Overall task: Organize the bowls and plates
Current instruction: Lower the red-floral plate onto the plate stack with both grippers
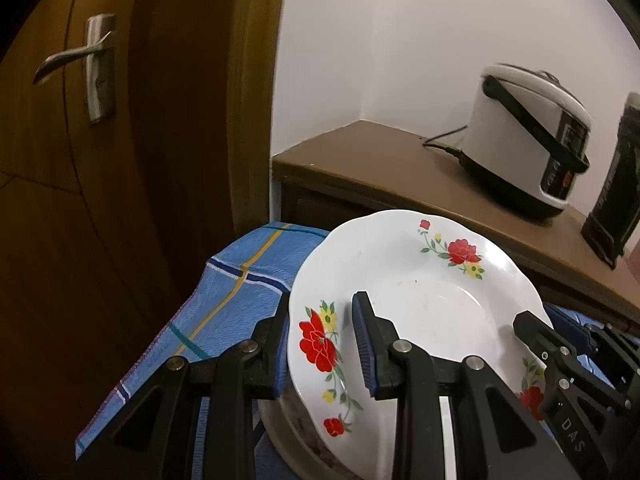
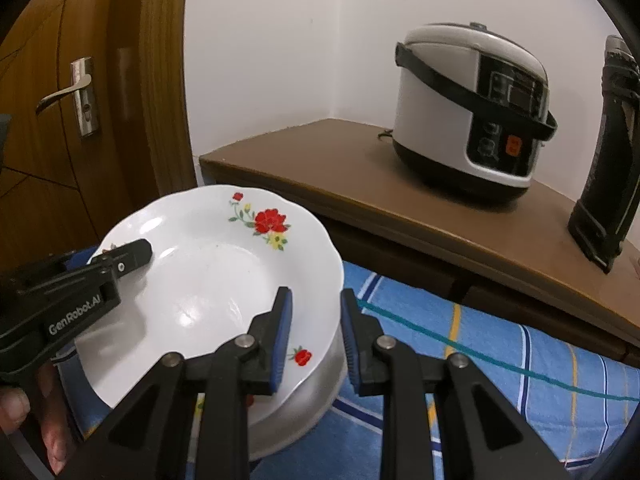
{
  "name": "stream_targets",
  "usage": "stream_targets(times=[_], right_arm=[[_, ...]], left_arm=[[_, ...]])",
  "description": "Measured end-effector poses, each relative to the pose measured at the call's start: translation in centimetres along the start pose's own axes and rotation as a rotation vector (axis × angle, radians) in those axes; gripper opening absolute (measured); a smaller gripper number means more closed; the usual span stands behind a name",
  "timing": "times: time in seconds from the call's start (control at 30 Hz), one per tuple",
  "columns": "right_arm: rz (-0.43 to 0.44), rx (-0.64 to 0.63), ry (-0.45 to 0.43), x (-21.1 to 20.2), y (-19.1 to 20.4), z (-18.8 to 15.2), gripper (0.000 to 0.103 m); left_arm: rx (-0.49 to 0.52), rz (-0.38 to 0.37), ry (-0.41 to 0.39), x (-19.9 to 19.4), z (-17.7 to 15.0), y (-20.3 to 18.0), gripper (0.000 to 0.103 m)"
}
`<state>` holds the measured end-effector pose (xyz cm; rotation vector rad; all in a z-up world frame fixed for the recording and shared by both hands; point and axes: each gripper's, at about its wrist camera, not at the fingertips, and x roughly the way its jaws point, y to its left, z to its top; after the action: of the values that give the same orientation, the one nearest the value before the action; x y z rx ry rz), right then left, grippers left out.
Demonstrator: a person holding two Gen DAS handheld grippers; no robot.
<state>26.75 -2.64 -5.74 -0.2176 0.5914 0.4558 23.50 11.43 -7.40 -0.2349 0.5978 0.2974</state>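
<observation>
Left wrist view: my left tool [image 1: 324, 344] pinches the floral plate's [image 1: 420, 296] left rim; the plate sits atop a metal bowl [image 1: 280, 424] on the blue checked cloth [image 1: 240, 284]. Across the plate, my right tool [image 2: 314, 340] straddles its right rim, pads apparently gripping.

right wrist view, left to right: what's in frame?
Door handle → left gripper → floral plate → right gripper → rice cooker → dark flask.

Bowl [image 2: 316, 396] under plate [image 2: 208, 272] mostly hidden (perhaps metal); flask [image 2: 608, 152] cut off by edge.
</observation>
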Motion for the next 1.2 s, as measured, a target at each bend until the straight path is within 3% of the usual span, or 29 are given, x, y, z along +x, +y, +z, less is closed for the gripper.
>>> stream_targets(times=[0.23, 0.67, 1.2], right_arm=[[-0.017, -0.034, 0.012, -0.1, 0.5, -0.2, 0.026], [-0.005, -0.025, 0.005, 0.4, 0.3, -0.1, 0.026], [-0.042, -0.103, 0.011, 0.5, 1.6, 0.0, 0.026]], left_arm=[[0.005, -0.009, 0.046, 0.5, -0.2, 0.4, 0.031], [-0.004, -0.001, 0.062, 0.7, -0.2, 0.4, 0.031], [-0.02, 0.014, 0.087, 1.0, -0.2, 0.7, 0.031]])
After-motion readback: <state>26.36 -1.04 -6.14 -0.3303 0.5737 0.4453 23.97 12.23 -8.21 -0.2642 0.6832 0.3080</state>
